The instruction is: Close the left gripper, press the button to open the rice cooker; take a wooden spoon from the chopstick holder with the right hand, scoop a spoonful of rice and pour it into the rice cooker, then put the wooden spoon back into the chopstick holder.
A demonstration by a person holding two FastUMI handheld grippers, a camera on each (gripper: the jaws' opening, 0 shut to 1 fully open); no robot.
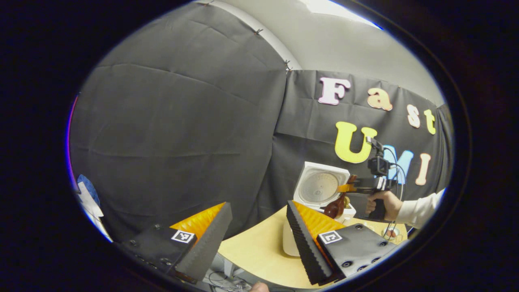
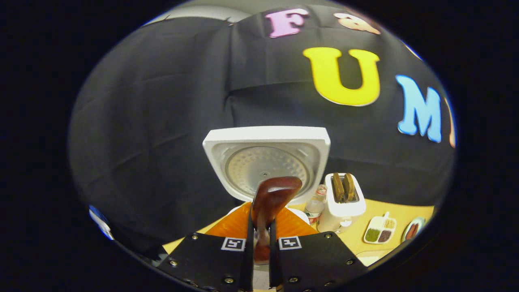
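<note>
A: Start with the biggest thing. What can you make of the rice cooker [image 2: 265, 162]?

B: In the right gripper view its lid stands open and upright, the inner plate facing the camera. The pot below is hidden behind the gripper's fingers and the spoon, so I cannot tell whether any rice is inside.

A: And the table [image 1: 259, 251]?

B: Pale wood, cut off by the edge of both views. In the right gripper view a toaster [image 2: 342, 198] stands just right of the cooker, a small bottle [image 2: 315, 207] between them, and a divided dish [image 2: 380, 231] farther right. What the dish holds is too small to name.

A: The wooden spoon [image 2: 271, 198]?

B: Clamped in the right gripper [image 2: 261, 239], both fingers pressed on its handle. The bowl stands up in front of the open lid. Any rice on it is hard to make out.

A: From the other side?

B: The left gripper view shows a hand [image 1: 383, 205] in a white sleeve gripping that tool level, with the spoon hanging bowl-down at the cooker's front edge.

A: And the left gripper [image 1: 259, 227]?

B: Fingers spread wide apart, holding nothing, above the near table edge, well apart from the cooker.
</note>
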